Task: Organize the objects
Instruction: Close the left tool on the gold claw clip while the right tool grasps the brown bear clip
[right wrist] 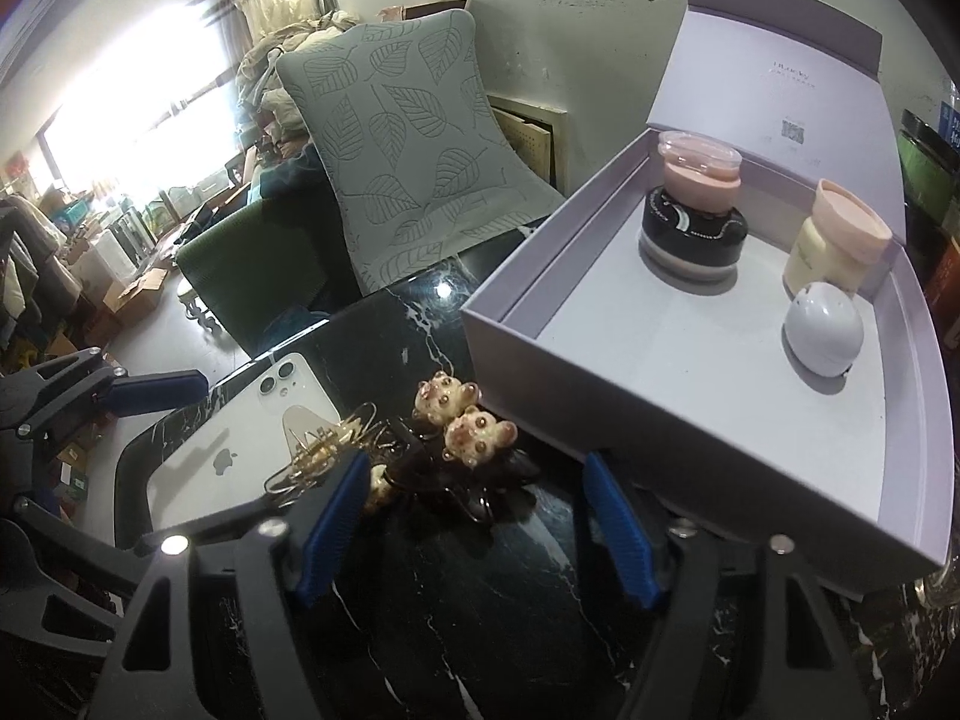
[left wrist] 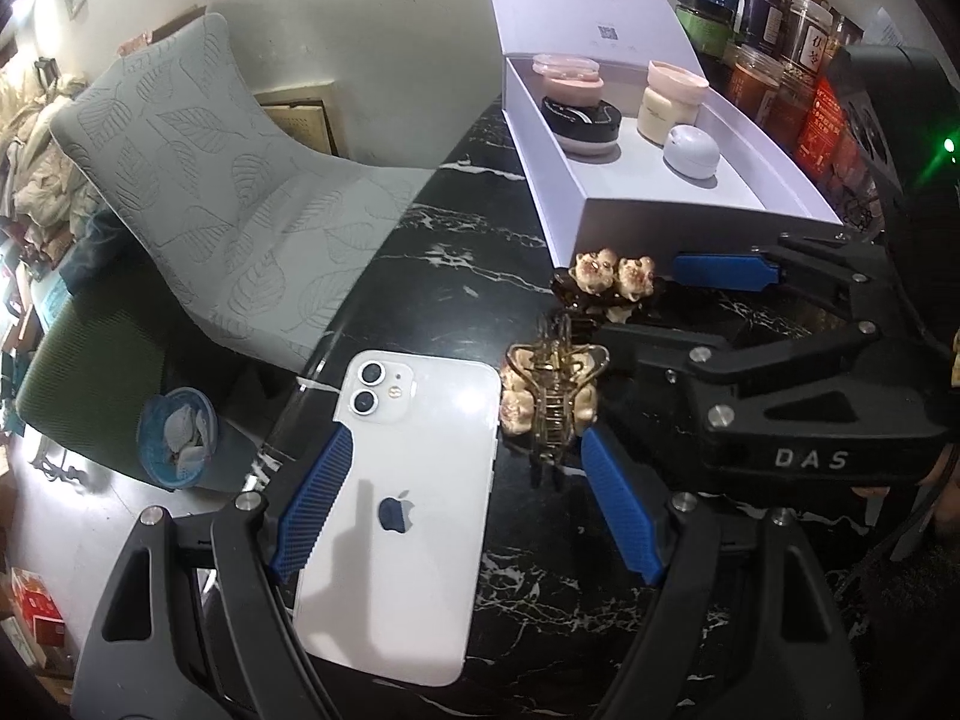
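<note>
A white phone point(left wrist: 414, 510) lies face down on the black marble table point(left wrist: 456, 276). My left gripper point(left wrist: 465, 444) stands open astride it, the left pad over the phone's edge and the right pad apart from it. A gold hair claw point(left wrist: 552, 402) lies just past the right pad. A dark hair claw with two cream bears point(right wrist: 462, 438) sits between the pads of my right gripper point(right wrist: 474, 468), which is open and not pressing on it. Behind it stands an open white box point(right wrist: 600, 420) with several cosmetic jars point(right wrist: 690, 228).
A grey leaf-patterned cushion point(left wrist: 240, 192) leans over the table's far left edge on a green chair point(left wrist: 78, 378). Spice jars point(left wrist: 774, 30) line the wall to the right of the box. The box lid point(right wrist: 780, 90) stands upright. The floor beyond is cluttered.
</note>
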